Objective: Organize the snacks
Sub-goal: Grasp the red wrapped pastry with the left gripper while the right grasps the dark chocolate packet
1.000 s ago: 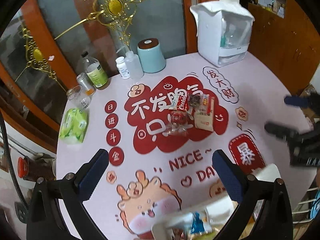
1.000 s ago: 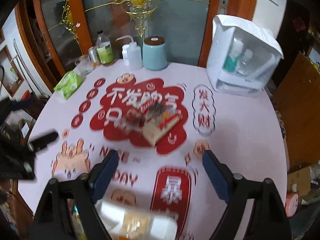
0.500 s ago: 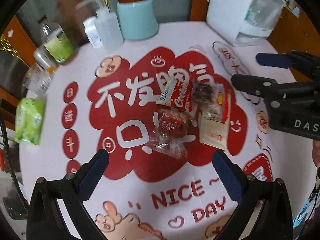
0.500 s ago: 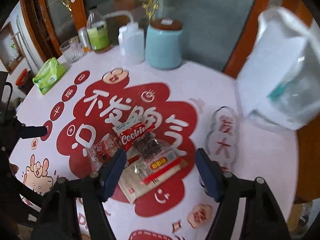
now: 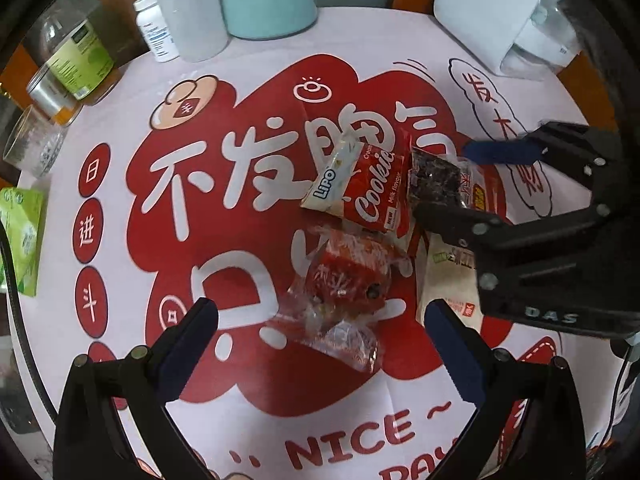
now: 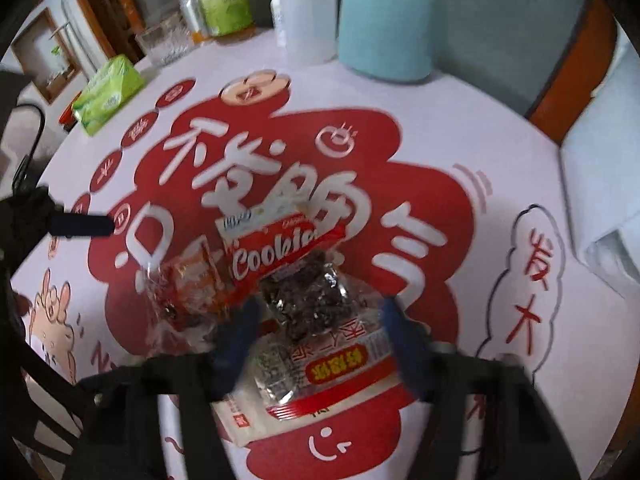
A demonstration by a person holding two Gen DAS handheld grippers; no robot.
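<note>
Closing in on the snack pile at frame centre, first pick not yet made.

We hold the right gripper (image 6: 320, 332) over the clear packet of dark pieces (image 6: 308, 296); its jaws have just been narrowing and straddle it, though blur hides whether the pads press, so we judge nothing gripped. The left gripper (image 5: 320, 340) hangs wide open around the red crinkly packet (image 5: 344, 284), apart from it. The cookie packet (image 5: 360, 188) overlaps both, upper centre. Next we need a clean pinch without dragging neighbours. The table (image 5: 400, 52) offers bare room at right and lower frame; bottles (image 5: 192, 12) crowd the upper left.
</note>
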